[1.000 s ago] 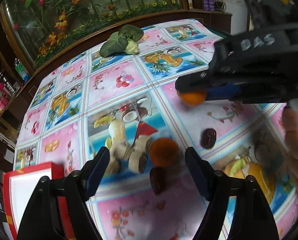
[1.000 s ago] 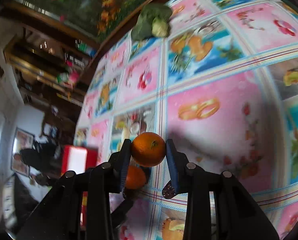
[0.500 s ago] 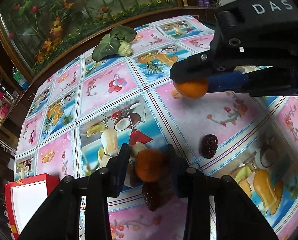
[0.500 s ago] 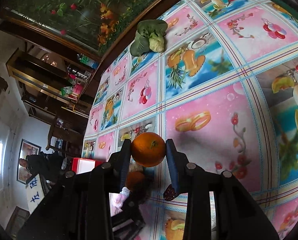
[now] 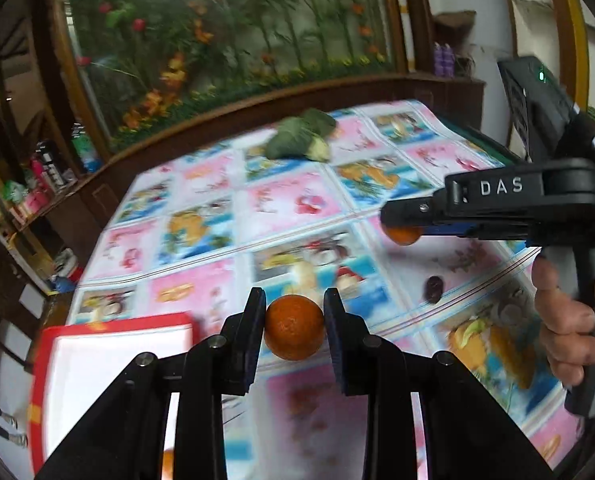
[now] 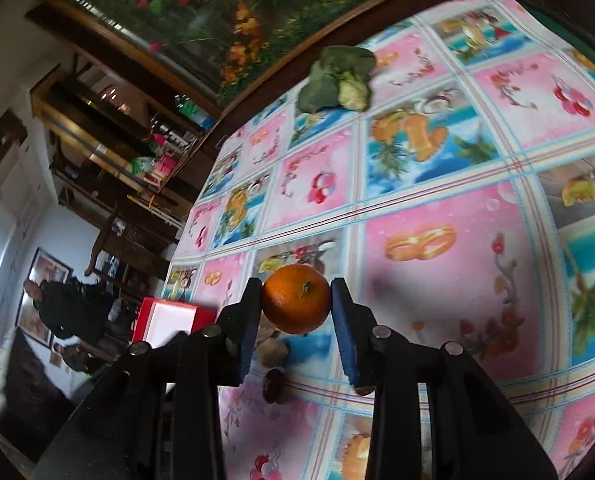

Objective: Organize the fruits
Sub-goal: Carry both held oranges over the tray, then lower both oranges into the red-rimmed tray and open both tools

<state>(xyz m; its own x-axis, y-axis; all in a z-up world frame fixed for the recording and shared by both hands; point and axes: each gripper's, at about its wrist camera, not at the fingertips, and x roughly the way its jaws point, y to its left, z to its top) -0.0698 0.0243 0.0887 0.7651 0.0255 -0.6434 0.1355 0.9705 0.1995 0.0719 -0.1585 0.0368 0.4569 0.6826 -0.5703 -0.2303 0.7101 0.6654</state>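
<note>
My left gripper (image 5: 294, 330) is shut on an orange (image 5: 294, 327) and holds it above the table, just right of a red-rimmed white box (image 5: 109, 376). My right gripper (image 6: 296, 300) is shut on another orange (image 6: 296, 298) held above the tablecloth; it also shows in the left wrist view (image 5: 403, 224) with its orange (image 5: 404, 236). A dark red date (image 5: 432, 289) lies on the cloth at the right. Another date (image 6: 272, 385) and pale ginger-like pieces (image 6: 271, 350) lie below my right gripper. The red box (image 6: 165, 318) shows at the table's left edge.
A green leafy vegetable (image 5: 303, 139) lies at the far end of the fruit-print tablecloth (image 5: 297, 204). A wooden-framed flower picture (image 5: 217, 40) stands behind the table. Shelves with bottles (image 5: 41, 184) are on the left. A person (image 6: 61, 308) sits far left.
My left gripper closed on the orange and lifted it off the table, swinging left toward the red box. My right gripper kept hold of its orange and stayed raised.
</note>
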